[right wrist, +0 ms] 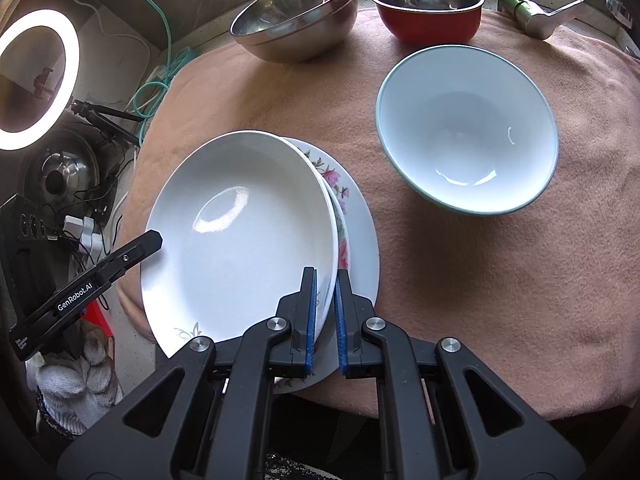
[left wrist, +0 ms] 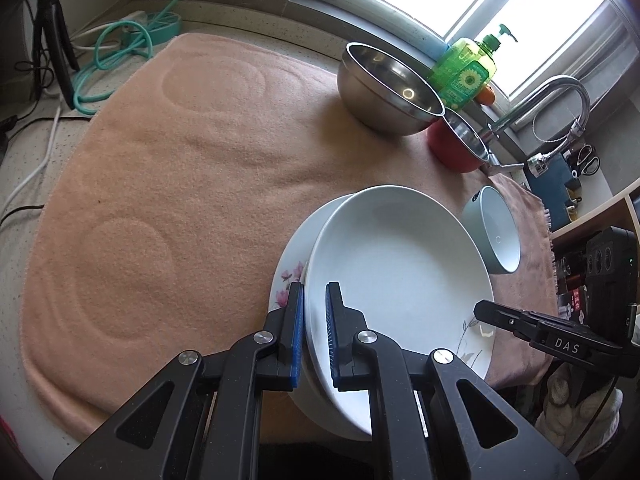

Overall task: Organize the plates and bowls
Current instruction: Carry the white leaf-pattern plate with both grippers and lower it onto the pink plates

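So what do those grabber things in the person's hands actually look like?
Both are black plastic linkages with silver rivets, ending in two slim jaws lined with ribbed blue pads. The left gripper has "GenRobot.AI" printed in white; the right gripper reads "DAS". The hand below wears a white knitted glove.

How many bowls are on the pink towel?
3: steel bowl at the back, red bowl beside it, and pale blue bowl nearer, right of the plates. More may be hidden.
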The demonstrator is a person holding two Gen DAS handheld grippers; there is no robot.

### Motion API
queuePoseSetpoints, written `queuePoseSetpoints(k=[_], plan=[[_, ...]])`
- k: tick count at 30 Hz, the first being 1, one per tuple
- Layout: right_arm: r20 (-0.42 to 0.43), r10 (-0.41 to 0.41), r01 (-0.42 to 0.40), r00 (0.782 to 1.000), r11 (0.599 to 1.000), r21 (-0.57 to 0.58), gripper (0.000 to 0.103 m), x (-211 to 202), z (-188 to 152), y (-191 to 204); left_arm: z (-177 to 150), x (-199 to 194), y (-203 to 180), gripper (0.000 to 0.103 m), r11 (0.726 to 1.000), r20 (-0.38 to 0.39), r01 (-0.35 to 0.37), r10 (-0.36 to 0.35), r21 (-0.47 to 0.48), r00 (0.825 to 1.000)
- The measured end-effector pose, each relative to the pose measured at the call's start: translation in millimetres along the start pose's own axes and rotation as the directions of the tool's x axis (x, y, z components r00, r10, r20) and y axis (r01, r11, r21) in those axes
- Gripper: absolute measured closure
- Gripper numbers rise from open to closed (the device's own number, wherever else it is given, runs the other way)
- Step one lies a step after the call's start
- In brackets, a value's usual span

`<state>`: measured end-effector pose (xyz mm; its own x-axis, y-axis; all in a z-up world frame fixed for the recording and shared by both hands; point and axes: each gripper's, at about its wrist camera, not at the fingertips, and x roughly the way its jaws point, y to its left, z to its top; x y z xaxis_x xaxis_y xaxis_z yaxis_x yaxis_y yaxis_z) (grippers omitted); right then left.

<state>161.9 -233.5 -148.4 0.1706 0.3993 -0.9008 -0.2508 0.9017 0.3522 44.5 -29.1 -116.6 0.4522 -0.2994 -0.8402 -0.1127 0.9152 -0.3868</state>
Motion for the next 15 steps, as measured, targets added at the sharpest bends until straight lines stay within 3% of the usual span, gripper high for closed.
queuePoseSetpoints(k=[12,15], plan=[[-0.003,-0.033,0.033,0.999,0.999,-0.041,0.092,1.4,-1.3,7.0,-0.8,1.7,2.3,0.094,1.000,-0.018,-0.004,0.005,0.009,1.000],[0.001,-0.048,0.048,0.999,0.998,-0.049,0.084,0.4,-2.1,9.0,-0.6,2.0,2.7,0.094,1.000,-0.021,-0.001,0.001,0.010,1.000]])
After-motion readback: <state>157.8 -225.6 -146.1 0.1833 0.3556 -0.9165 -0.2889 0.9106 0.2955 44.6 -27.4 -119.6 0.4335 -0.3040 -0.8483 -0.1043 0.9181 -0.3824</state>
